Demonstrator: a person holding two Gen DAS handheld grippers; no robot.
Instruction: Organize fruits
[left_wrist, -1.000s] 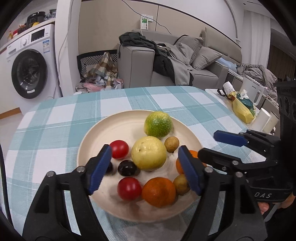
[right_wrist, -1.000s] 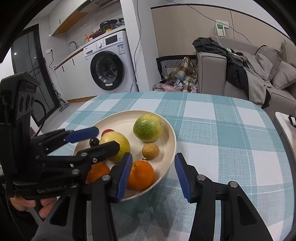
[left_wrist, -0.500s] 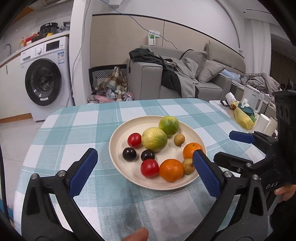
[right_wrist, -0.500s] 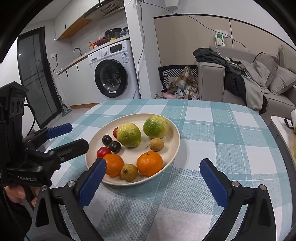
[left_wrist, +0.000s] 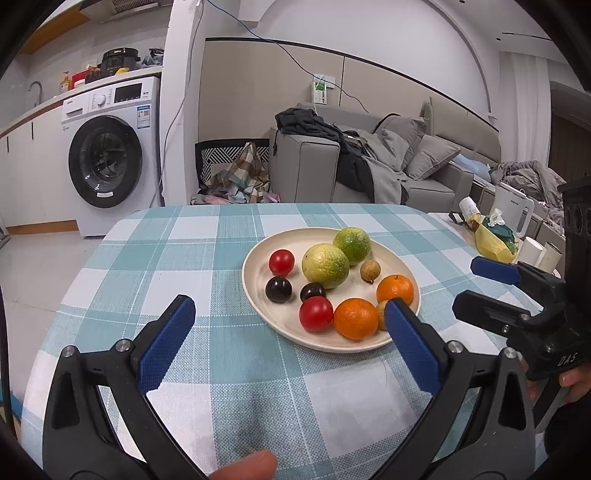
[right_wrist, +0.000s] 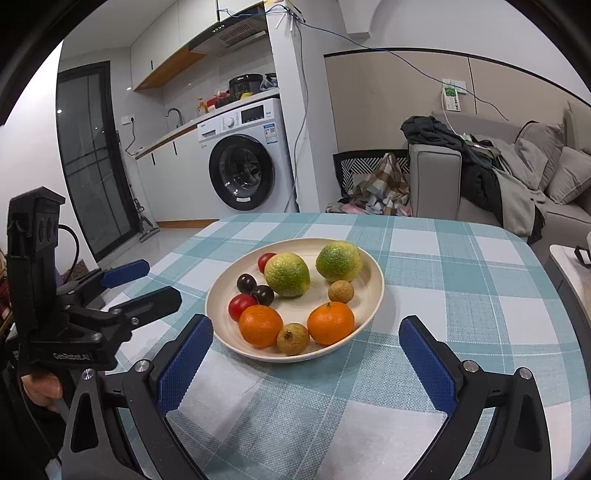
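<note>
Ahead of both my pairs of fingers, the plate (left_wrist: 258, 302) holds all the fruits (right_wrist: 287, 274), touching or just beside one another. My left gripper (left_wrist: 284, 334) and right gripper (right_wrist: 306, 350) have just been opening; both gape empty. Reaching for one fruit, I could nudge its neighbours rolling over the low rim.

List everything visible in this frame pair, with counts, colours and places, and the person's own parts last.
plate: 1, cream, on the table
green-yellow fruits: 2, far side of the plate
oranges: 2, near side of the plate
red tomatoes: 2, left side of the plate
dark round fruits: 2, between the tomatoes
small brown fruits: 2, right part of the plate
tablecloth: 1, teal-white check
washing machine: 1, white, background
sofa: 1, grey, background
left hand-held gripper: open, empty
right hand-held gripper: open, empty
</note>
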